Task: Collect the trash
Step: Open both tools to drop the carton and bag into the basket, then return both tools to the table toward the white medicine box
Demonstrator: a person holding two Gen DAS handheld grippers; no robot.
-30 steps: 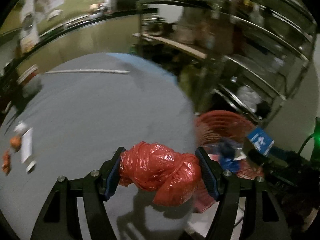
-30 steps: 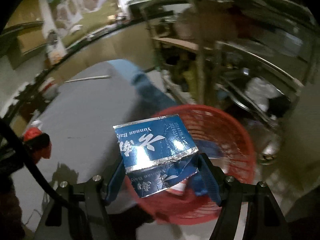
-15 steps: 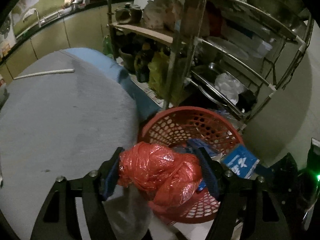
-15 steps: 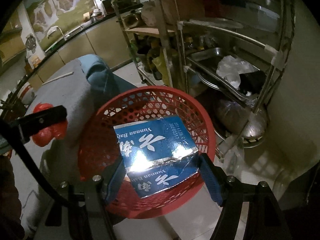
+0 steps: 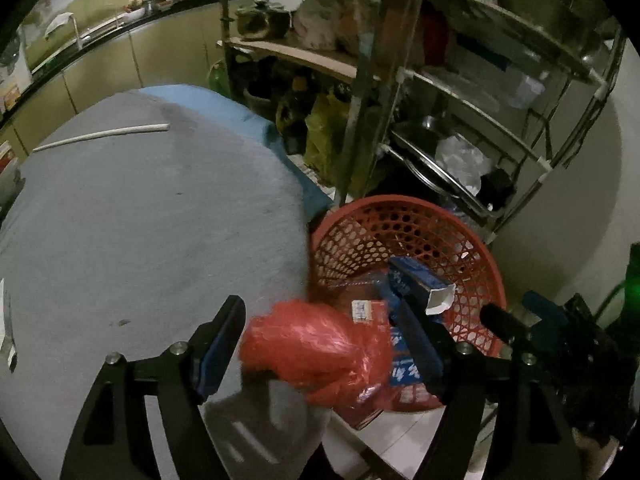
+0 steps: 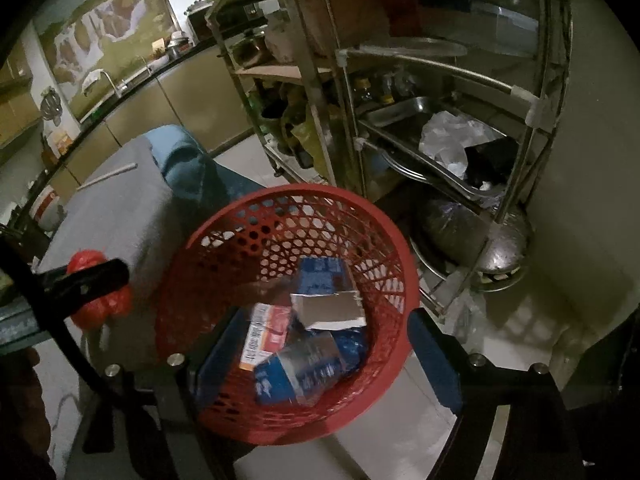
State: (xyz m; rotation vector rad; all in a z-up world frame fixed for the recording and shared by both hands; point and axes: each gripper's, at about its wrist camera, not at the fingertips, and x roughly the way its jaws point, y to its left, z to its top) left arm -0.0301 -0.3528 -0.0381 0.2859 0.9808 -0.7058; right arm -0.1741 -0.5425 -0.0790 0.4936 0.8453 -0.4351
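A red mesh basket [image 6: 384, 236] stands on the floor by the table; it also shows in the left wrist view [image 5: 476, 248]. My right gripper [image 6: 324, 348] is open above it, and the blue carton [image 6: 320, 284] lies inside among other cartons; it also shows in the left wrist view [image 5: 420, 284]. My left gripper [image 5: 320, 340] is open at the table edge. The crumpled red plastic bag [image 5: 316, 352] is between its jaws, blurred, clear of the left pad. The bag also shows in the right wrist view [image 6: 96, 304].
A grey cloth-covered table [image 5: 140, 220] has a white stick [image 5: 100, 134] lying on it. A metal rack [image 6: 440, 100] with pans and bags stands right behind the basket. A pale wall [image 6: 592, 200] is at the right. Kitchen counters run along the back.
My right gripper has opened and the blue carton has dropped into the basket. My left gripper has opened wider around the red bag, which looks blurred, near the basket's rim.
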